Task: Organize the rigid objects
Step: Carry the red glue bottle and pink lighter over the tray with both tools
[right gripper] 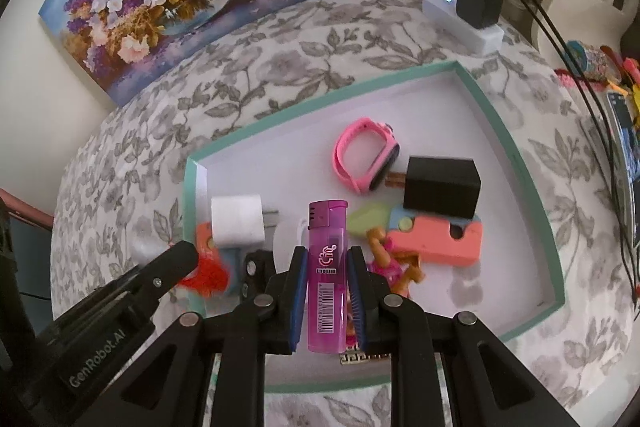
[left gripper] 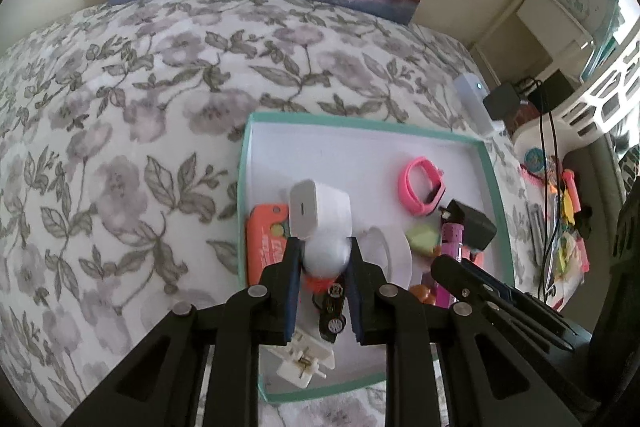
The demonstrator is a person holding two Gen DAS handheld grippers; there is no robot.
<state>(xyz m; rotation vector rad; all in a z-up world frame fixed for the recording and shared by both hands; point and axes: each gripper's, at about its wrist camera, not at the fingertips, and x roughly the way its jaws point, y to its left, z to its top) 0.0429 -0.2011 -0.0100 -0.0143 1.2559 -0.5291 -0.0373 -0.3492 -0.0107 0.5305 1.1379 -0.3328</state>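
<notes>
Two grips are seen over the tray point(right gripper: 516, 147): left gripper point(left gripper: 324, 259) is clamped on a white charger point(left gripper: 318, 215), right gripper point(right gripper: 328, 267) on a purple lighter point(right gripper: 326, 267).

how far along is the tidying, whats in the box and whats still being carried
Mostly gathered: the pink watch, black adapter and orange toy lie in the teal-rimmed box. In hand: the left gripper holds a white charger, the right gripper a purple lighter. Both still need setting down.
</notes>
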